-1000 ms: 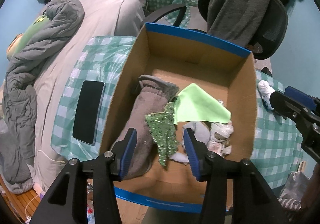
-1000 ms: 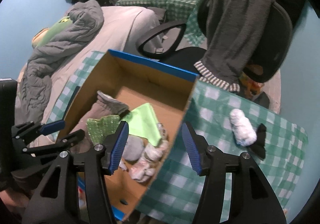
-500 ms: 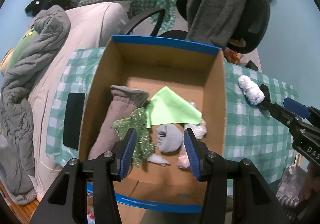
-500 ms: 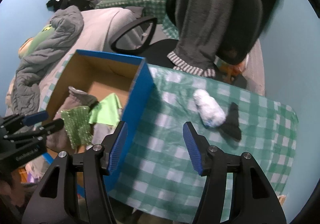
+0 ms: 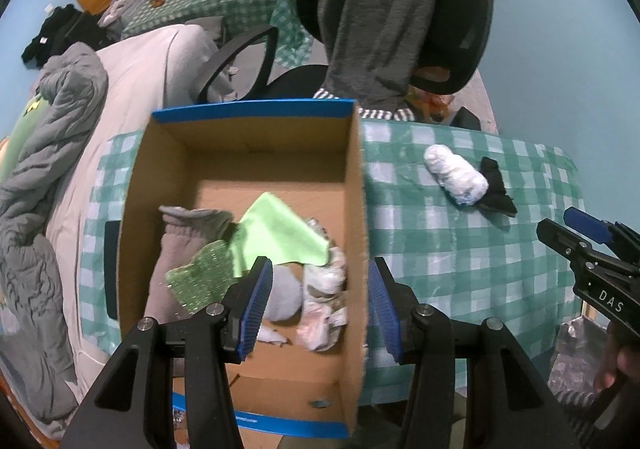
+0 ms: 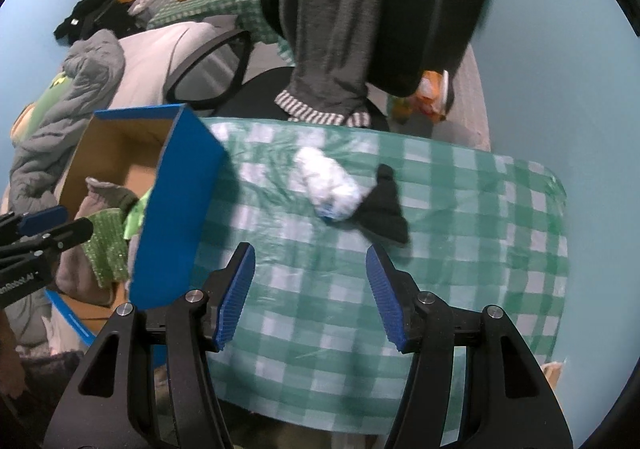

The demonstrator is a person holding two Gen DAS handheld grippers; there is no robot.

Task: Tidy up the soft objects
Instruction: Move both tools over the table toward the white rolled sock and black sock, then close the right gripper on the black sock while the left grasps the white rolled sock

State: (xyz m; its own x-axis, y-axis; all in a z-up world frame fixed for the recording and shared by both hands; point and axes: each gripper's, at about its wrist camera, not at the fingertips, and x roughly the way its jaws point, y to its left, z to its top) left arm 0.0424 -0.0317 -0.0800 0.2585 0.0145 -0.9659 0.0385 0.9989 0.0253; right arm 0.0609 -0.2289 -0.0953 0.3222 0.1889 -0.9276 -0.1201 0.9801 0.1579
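Socks (image 5: 320, 289) fill box (image 5: 356, 209) — left view only; both tongs empty, apart.

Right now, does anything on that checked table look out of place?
Yes: a white bundle and a black sock lie touching on the tablecloth, outside the cardboard box that holds the other soft things.

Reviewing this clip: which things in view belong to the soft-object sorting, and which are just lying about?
Part of the job:
- cardboard box
- light green cloth, grey sock, sparkly green sock inside it
- white bundle and black sock on the checked tablecloth

Lying about:
- office chair with draped grey garment
- grey duvet
- phone
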